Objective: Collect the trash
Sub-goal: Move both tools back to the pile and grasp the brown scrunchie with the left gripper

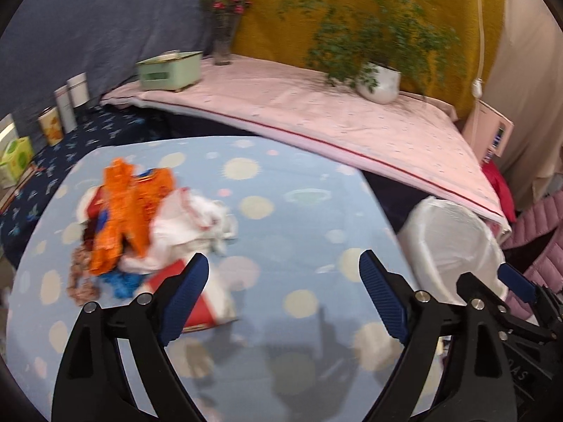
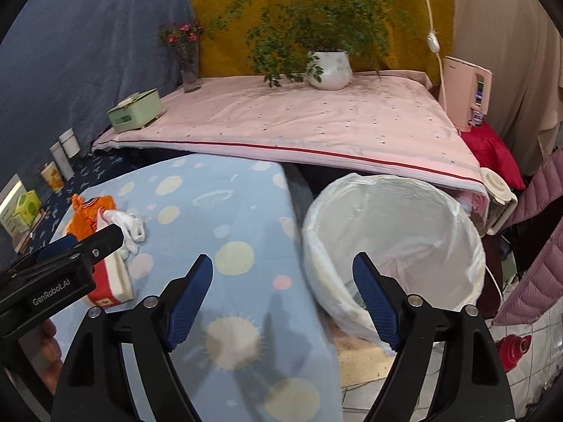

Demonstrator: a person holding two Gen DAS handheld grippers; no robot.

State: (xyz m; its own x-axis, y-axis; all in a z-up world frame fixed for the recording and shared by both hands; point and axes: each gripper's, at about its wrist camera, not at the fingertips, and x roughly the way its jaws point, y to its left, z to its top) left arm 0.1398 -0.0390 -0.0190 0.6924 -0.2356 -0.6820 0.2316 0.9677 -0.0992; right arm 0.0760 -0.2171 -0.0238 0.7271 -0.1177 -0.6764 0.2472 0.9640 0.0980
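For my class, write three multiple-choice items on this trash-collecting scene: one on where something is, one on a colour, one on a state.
1. Where is the white-lined bin?
A. On the pink bedding
B. Beside the table's right edge
C. Under the plant

2. What colour is the crumpled wrapper on top of the trash pile?
A. Orange
B. Green
C. Black

3. How do the jaws of the left gripper and the right gripper stand?
A. Both shut on trash
B. Left shut, right open
C. Both open and empty

Answers:
1 B: the bin stands off the dotted blue tablecloth, to its right.
2 A: the wrapper is bright orange.
3 C: each view shows blue fingers spread apart with nothing between them.
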